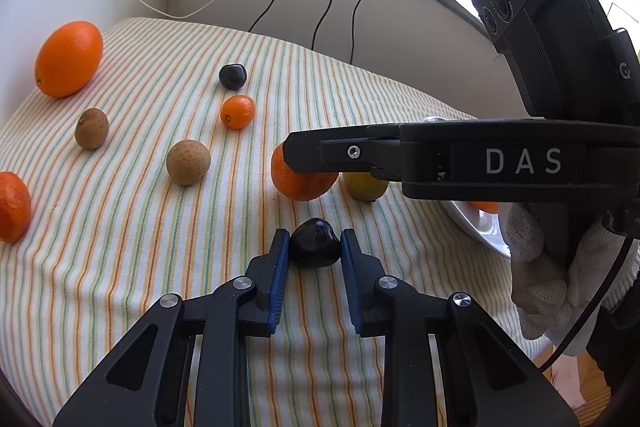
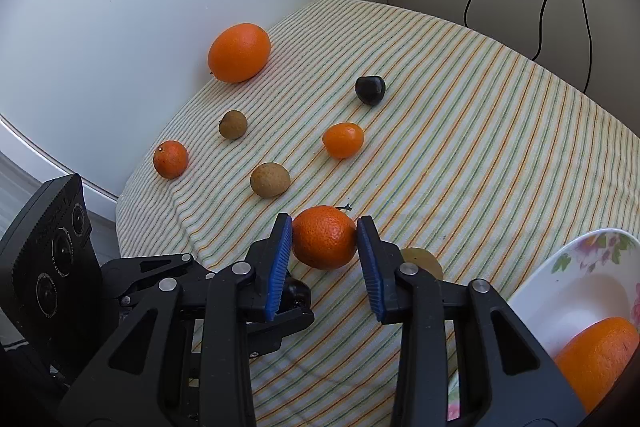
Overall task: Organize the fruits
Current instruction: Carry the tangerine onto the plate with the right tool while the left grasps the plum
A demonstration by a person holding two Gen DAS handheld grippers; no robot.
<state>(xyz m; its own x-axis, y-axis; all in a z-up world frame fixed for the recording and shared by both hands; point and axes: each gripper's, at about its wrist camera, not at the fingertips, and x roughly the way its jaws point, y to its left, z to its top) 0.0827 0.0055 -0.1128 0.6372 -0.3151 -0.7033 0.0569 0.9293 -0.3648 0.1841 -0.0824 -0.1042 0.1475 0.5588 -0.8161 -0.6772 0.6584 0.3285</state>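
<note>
The left hand-held gripper (image 1: 315,245) is clamped on a glossy dark plum (image 1: 315,243) resting on the striped table (image 1: 120,247); the right hand-held gripper (image 2: 324,241), marked "DAS", presses its blue pads against a dimpled orange mandarin (image 2: 325,237) just beyond the plum. To the right gripper's right, a white floral plate (image 2: 576,279) holds one orange (image 2: 596,359). Further fruits lie scattered ahead of both grippers.

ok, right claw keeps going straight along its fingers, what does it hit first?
The right claw already has the orange mandarin between its blue pads, apparently gripped. Pushing on, that fruit would likely press into the striped tablecloth just beneath; depth is hard to judge.
</note>
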